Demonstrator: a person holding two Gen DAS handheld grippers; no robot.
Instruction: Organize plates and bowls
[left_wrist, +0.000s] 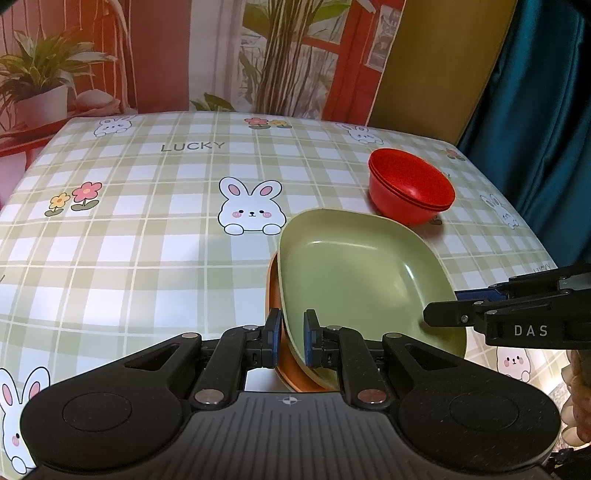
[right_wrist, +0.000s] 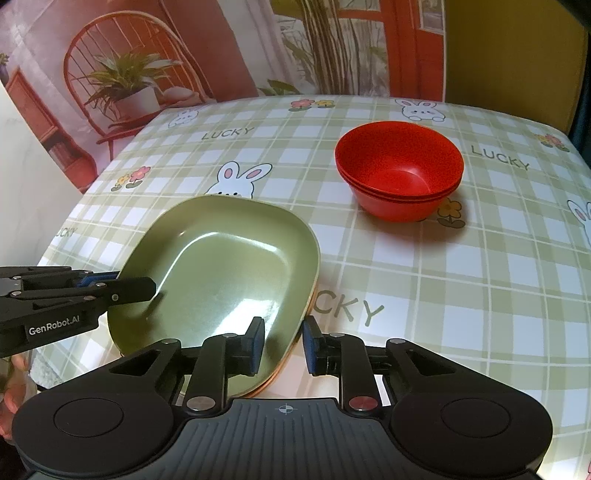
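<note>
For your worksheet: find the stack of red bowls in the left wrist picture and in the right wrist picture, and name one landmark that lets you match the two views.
Left wrist view: the stack of red bowls sits right of centre, beyond the green plate.
Right wrist view: the stack sits upper right of centre, right of and beyond the plate.
Shared landmark: the white rabbit print on the tablecloth.

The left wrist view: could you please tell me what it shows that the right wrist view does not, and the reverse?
Only the left wrist view looks along the left gripper's fingers, shut on the stacked rims of the green plate and the orange plate beneath it. Only the right wrist view looks along the right gripper's fingers, which straddle the plates' rim without pressing on it. Both show the two plates, the stacked red bowls, the bunny tablecloth and the other gripper from the side.
</note>
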